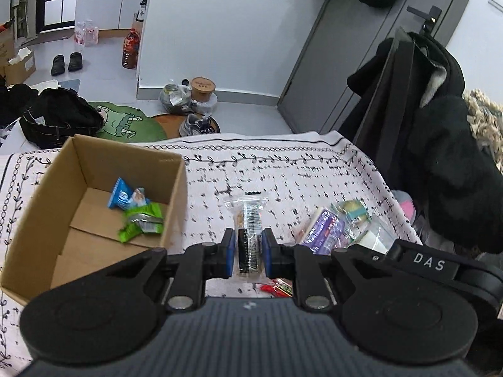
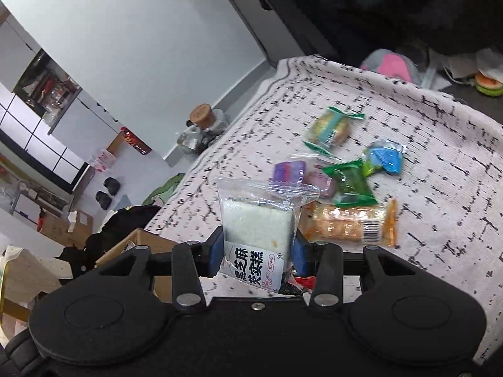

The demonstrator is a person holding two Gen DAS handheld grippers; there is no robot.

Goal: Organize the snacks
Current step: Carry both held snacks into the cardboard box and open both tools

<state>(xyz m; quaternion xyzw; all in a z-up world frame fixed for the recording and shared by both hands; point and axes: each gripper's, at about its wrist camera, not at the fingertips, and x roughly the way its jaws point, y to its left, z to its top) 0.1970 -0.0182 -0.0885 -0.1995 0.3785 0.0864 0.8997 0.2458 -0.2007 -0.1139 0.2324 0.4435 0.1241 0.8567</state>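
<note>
The left gripper (image 1: 248, 248) has its jaws closed tight on a slim clear-wrapped snack bar (image 1: 248, 220), lifted above the patterned counter (image 1: 314, 182). To its left stands an open cardboard box (image 1: 94, 163) holding 2 packets, a blue one (image 1: 121, 196) and a green one (image 1: 141, 223). The right gripper (image 2: 257, 251) has its jaws partly open, clamped on a white rice cake packet (image 2: 257, 220). Beyond it, loose snacks lie on the counter, among them an orange cracker pack (image 2: 349, 223).

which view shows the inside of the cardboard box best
The left wrist view: the cardboard box is seen from above, with a blue packet and a green packet inside. The right wrist view shows only a corner of it.
</note>
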